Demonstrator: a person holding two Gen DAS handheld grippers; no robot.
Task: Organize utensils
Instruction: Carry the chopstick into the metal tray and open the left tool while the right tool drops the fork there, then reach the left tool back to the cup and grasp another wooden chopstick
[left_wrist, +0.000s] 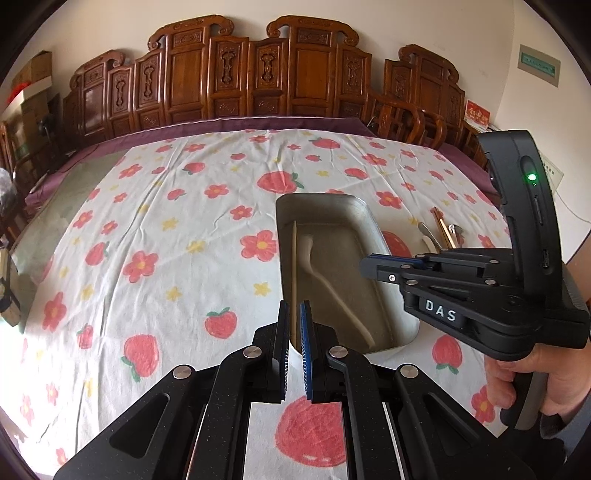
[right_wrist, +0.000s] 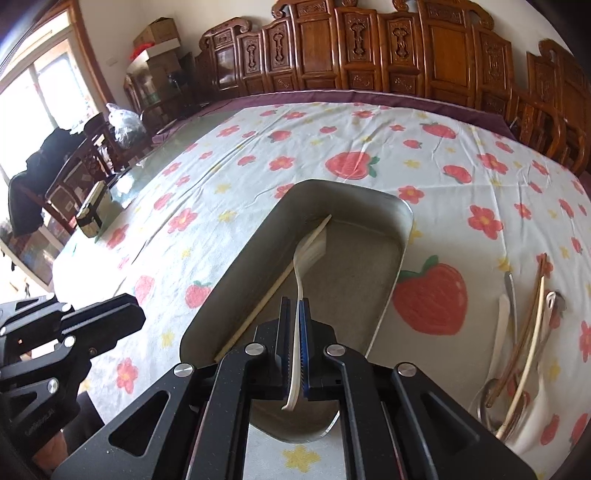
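Note:
A metal tray (right_wrist: 400, 236) (left_wrist: 373, 221) sits on the strawberry tablecloth. A single pale chopstick (right_wrist: 273, 288) (left_wrist: 294, 266) lies along its left wall. My right gripper (right_wrist: 294, 314) is shut on the handle of a white plastic fork (right_wrist: 300, 266), holding it over the tray with its tines down near the tray floor. In the left wrist view the fork (left_wrist: 332, 288) shows in the tray below the right gripper (left_wrist: 373, 264). My left gripper (left_wrist: 294, 314) hovers at the tray's near edge, nearly closed and empty.
A loose pile of utensils lies on the cloth right of the tray: chopsticks (right_wrist: 524, 332), a metal spoon (right_wrist: 511, 295), a white utensil (right_wrist: 498, 332); the pile also shows in the left wrist view (left_wrist: 443, 232). Carved wooden chairs line the far table edge. A small box (right_wrist: 92, 214) stands far left.

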